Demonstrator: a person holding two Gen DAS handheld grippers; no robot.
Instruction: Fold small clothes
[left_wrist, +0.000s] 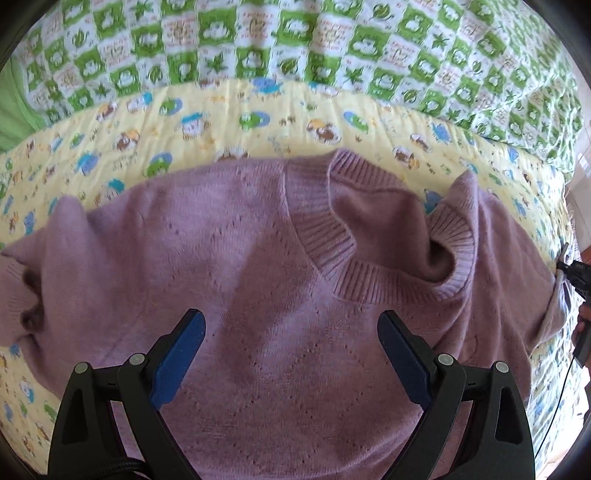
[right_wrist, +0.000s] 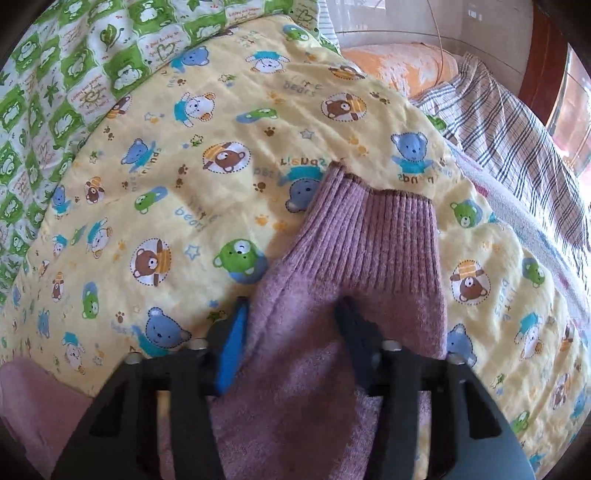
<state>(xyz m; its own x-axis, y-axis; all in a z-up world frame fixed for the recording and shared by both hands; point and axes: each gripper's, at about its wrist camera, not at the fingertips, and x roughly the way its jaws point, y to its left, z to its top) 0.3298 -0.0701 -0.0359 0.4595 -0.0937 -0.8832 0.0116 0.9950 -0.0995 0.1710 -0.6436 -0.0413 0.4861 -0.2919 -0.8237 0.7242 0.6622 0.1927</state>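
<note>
A small mauve knit sweater (left_wrist: 240, 258) lies front up on a yellow bear-print quilt (left_wrist: 207, 118), its ribbed neckline (left_wrist: 354, 269) toward the right. My left gripper (left_wrist: 291, 325) is open and hovers over the sweater's chest, holding nothing. In the right wrist view, my right gripper (right_wrist: 293, 314) is closed on the sweater's sleeve (right_wrist: 314, 332), whose ribbed cuff (right_wrist: 373, 240) stretches ahead over the quilt (right_wrist: 184, 177). The right gripper's tip shows at the far right edge of the left wrist view (left_wrist: 572, 273).
A green and white checked blanket (left_wrist: 295, 40) lies beyond the yellow quilt. In the right wrist view a plaid cloth (right_wrist: 498, 122) and an orange cushion (right_wrist: 391, 62) lie at the far right. A thin cable (left_wrist: 561, 387) hangs at the right edge.
</note>
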